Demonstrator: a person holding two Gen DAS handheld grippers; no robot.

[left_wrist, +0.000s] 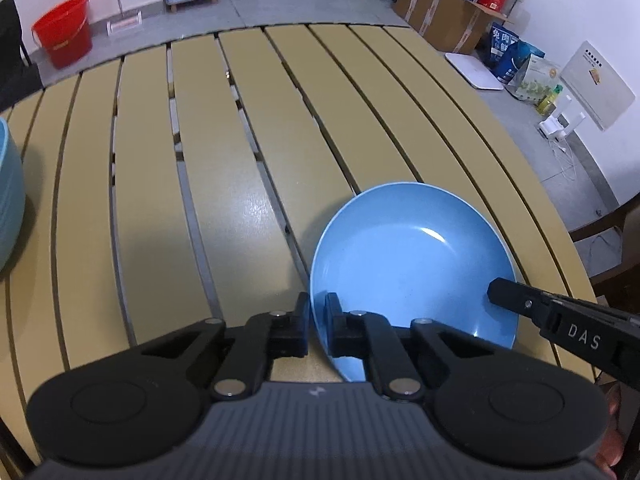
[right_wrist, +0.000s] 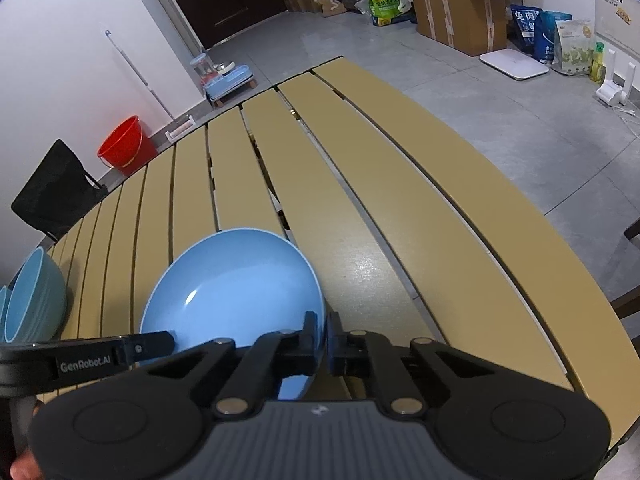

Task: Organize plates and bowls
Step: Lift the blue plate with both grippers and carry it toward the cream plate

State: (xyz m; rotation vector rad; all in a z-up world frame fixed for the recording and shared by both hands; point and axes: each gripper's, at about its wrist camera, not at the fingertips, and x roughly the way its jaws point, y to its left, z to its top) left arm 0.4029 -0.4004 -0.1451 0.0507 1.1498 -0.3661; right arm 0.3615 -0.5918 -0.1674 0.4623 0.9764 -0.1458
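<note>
While both grippers pinch it, the plate (left_wrist: 412, 264) lies on the counter (left_wrist: 224, 160): left gripper (left_wrist: 318, 316) fingers clamped on its left rim, right gripper (right_wrist: 325, 334) fingers on its right rim. Bowls (right_wrist: 34, 296) sit far left of the fingers; a bucket (left_wrist: 64, 30) stands beyond.

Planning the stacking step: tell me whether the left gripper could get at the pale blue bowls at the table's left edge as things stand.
Probably not yet. The left gripper is shut on the blue plate rim, as is the right gripper. The slatted table toward the pale blue bowls looks bare, so only the plate occupies it.
</note>
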